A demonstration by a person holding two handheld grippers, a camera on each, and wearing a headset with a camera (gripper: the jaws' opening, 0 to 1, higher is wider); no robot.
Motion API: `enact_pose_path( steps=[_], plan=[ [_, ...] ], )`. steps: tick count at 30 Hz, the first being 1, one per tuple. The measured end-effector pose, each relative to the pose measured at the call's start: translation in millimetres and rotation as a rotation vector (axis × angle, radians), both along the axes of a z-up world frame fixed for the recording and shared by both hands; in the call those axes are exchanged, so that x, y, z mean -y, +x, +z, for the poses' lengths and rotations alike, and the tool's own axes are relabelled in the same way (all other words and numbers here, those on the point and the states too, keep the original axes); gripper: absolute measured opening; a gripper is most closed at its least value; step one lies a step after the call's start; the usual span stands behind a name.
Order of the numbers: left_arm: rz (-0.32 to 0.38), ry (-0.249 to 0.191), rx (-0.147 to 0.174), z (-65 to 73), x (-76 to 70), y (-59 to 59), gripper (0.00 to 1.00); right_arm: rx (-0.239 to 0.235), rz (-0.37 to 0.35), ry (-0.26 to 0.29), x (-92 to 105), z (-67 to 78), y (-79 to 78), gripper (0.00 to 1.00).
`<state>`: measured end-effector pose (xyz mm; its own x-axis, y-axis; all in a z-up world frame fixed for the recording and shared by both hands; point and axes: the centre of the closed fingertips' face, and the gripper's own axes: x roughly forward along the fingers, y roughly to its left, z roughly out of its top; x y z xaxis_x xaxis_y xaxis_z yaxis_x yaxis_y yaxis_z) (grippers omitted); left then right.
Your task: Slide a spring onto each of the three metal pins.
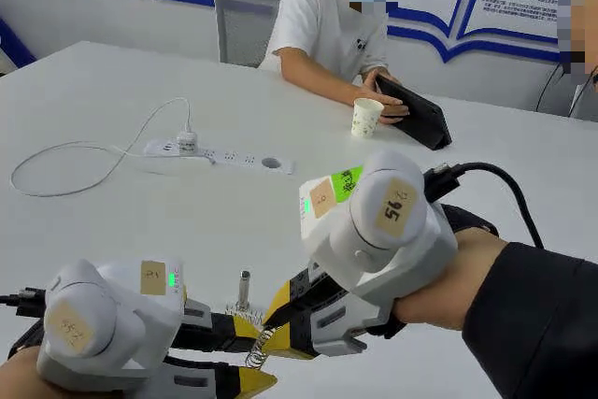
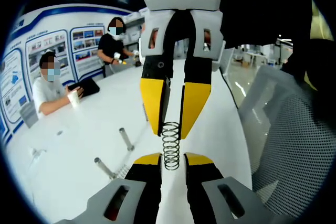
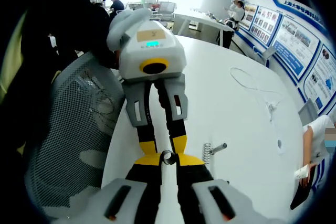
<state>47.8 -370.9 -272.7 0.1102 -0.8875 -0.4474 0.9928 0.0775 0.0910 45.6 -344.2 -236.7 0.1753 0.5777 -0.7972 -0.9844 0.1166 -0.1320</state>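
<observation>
Left tool [image 2: 172, 160] and right tool [image 3: 167, 160], each nearly closed, pinch opposite ends of one spring [image 2: 170, 145], its axis slanting low, with an upright pin [image 1: 244, 289] just beyond.

The left claw [image 1: 250, 352] and right claw [image 1: 273, 332] meet tip to tip over the near edge of the desk [image 1: 112, 91]. A spring [image 1: 259, 348] lies between them, one end in each pair of jaws. Just behind the tips a pin [image 1: 244, 289] stands upright on the desk, with loose springs [image 1: 241, 309] at its foot. Farther back lies a power strip [image 1: 224, 155], its cable [image 1: 75, 151] looping off to the left. At the far edge, to the right, a cup [image 1: 366, 117] stands beside a tablet [image 1: 416, 111], in front of a seated person [image 1: 322, 25]. In the right gripper view, a chair [image 3: 73, 129] stands against the near edge of the desk.
</observation>
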Motion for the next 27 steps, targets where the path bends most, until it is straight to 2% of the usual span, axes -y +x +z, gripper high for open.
enact_pose_path(
  steps=[4,13,27],
  plan=[
    [-0.004,0.005,0.012,-0.8,-0.2,0.3,0.12,-0.003,0.002,0.005,-1.8,1.6,-1.4,0.11],
    [-0.015,0.006,0.041,1.1,2.9,0.3,0.11,-0.006,0.003,0.027,-7.5,4.0,-1.8,0.11],
    [-0.015,-0.008,0.04,4.2,6.2,0.6,0.11,0.003,0.002,0.05,-10.4,6.3,-1.1,0.11]
  ],
)
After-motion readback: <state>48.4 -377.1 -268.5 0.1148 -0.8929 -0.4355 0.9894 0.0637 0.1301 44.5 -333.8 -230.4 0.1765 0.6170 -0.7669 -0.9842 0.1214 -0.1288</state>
